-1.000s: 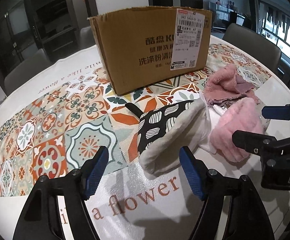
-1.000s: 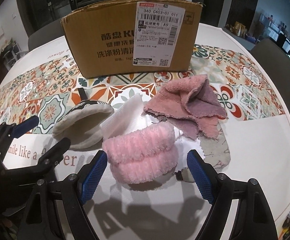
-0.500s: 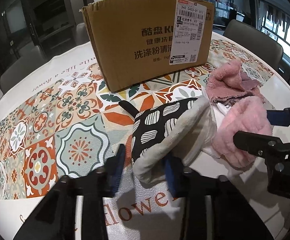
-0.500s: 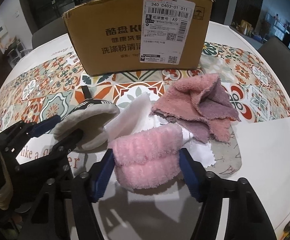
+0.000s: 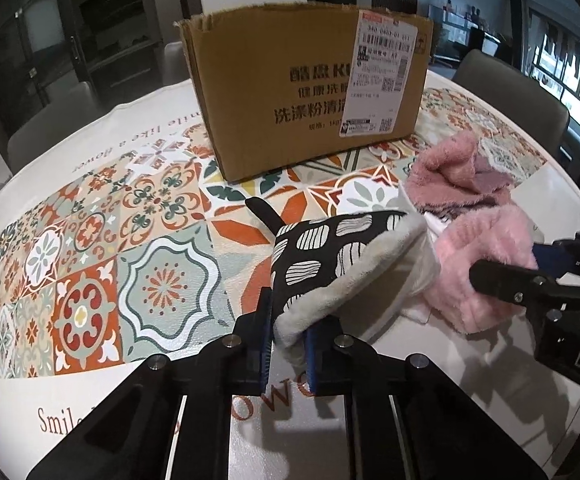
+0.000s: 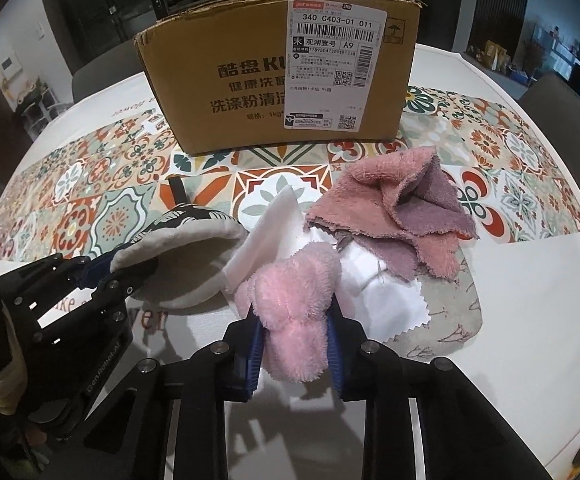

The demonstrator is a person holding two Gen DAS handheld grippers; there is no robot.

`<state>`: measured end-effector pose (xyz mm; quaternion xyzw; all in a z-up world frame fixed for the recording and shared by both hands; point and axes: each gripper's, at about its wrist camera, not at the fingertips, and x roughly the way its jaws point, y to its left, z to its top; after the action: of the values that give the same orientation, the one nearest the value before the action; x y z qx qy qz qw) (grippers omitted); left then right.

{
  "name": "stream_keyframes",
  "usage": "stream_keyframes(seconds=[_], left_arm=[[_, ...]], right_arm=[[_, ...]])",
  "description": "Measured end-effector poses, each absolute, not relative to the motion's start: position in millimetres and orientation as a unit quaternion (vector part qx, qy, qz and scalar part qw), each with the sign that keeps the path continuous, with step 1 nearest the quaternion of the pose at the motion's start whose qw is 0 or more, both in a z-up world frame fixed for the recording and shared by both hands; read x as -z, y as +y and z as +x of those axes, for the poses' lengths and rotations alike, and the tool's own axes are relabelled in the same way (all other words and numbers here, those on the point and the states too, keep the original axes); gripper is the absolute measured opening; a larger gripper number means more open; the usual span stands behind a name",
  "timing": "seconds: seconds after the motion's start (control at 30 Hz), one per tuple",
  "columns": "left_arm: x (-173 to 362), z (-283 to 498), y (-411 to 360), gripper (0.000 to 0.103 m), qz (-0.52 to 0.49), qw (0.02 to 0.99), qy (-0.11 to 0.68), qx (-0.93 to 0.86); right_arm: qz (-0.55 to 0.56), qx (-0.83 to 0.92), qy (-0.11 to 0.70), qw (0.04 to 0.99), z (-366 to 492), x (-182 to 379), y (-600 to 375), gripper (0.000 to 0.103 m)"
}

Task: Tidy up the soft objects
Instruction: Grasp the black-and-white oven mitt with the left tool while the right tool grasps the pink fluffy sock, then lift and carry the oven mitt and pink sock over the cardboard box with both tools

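Our left gripper (image 5: pixel 287 340) and right gripper (image 6: pixel 294 340) sit side by side, low and near, fingers squeezed close together.

**Covered, cropped, too fine to read**

The cardboard box (image 6: pixel 277 76) shows only its outer wall; its inside is out of sight. Its shipping label (image 6: pixel 336 66) covers the end of the printed lettering, and the label's small print is illegible. The oven mitt (image 5: pixel 330 264) hides part of the tablecloth lettering (image 5: pixel 265 396). The white cloth (image 6: pixel 374 288) lies partly under the pink towels.
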<state>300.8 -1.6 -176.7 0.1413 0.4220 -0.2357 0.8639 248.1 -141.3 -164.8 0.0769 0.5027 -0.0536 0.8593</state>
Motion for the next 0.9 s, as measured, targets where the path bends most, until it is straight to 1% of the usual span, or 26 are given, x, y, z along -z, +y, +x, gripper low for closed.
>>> stream_keyframes(seconds=[0.27, 0.9], left_arm=[[154, 290, 3, 0.014, 0.128, 0.879, 0.404, 0.22], [96, 267, 11, 0.014, 0.105, 0.917, 0.345, 0.171]], right_arm=[[0.087, 0.044, 0.492, 0.865, 239, 153, -145, 0.028], [0.057, 0.024, 0.431, 0.9, 227, 102, -150, 0.028]])
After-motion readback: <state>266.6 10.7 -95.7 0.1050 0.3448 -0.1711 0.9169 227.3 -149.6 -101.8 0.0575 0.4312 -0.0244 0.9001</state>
